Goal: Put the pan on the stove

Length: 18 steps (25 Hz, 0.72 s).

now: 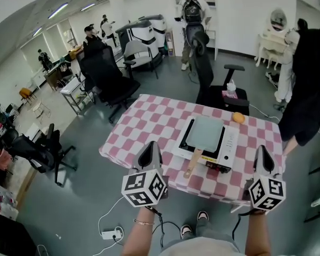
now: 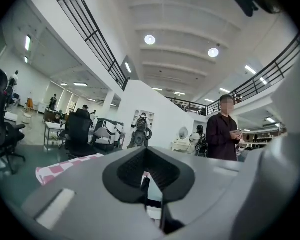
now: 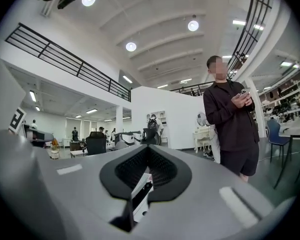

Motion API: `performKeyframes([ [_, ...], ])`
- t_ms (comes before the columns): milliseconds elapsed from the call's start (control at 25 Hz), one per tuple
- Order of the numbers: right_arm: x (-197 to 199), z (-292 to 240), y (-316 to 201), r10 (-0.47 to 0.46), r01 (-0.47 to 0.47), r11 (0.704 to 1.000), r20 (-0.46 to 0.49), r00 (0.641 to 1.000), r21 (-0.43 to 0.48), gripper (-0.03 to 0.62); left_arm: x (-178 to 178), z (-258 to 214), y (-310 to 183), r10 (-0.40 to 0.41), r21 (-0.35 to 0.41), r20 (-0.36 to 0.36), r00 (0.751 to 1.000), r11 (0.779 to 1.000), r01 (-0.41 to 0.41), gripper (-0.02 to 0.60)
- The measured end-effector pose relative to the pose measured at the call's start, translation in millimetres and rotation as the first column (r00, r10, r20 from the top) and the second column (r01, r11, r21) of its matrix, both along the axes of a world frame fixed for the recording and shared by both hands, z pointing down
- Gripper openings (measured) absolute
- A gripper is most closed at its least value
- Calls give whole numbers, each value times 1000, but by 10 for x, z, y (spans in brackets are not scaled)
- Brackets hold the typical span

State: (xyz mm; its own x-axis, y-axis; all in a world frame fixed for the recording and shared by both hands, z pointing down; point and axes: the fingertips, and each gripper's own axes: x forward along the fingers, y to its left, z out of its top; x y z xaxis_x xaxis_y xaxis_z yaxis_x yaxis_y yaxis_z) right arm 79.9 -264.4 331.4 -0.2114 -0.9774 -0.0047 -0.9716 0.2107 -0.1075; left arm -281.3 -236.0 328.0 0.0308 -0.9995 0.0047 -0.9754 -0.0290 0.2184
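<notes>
A square grey pan (image 1: 205, 131) with a wooden handle (image 1: 192, 164) sits on the white stove (image 1: 229, 143) in the middle of the checkered table (image 1: 149, 121). The handle points toward me, over the stove's front edge. My left gripper (image 1: 149, 149) hovers at the table's front edge, left of the handle and apart from it, jaws shut on nothing. My right gripper (image 1: 263, 153) is at the front right corner, also shut and empty. Each gripper view looks over its closed jaws, left gripper (image 2: 149, 156) and right gripper (image 3: 146, 156), into the room.
An orange (image 1: 238, 117) lies on the cloth behind the stove. A black office chair (image 1: 208, 73) carrying a tissue box (image 1: 231, 91) stands beyond the table's far edge. A person in black (image 1: 309, 89) is close to the table's right side. More chairs stand to the left.
</notes>
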Motion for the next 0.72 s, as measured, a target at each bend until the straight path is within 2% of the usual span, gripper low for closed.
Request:
performKeyframes([
  [200, 69, 10, 39, 20, -20, 1000, 3, 1000, 3, 9, 14, 64, 96, -31, 18, 90, 995, 999, 29, -12],
  [480, 96, 134, 71, 32, -32, 999, -19, 999, -22, 9, 58, 161, 35, -35, -5, 115, 993, 999, 35, -3],
  [720, 113, 140, 6, 34, -36, 999, -60, 998, -27, 8, 87, 239, -57, -29, -18, 108, 994, 999, 31, -3],
])
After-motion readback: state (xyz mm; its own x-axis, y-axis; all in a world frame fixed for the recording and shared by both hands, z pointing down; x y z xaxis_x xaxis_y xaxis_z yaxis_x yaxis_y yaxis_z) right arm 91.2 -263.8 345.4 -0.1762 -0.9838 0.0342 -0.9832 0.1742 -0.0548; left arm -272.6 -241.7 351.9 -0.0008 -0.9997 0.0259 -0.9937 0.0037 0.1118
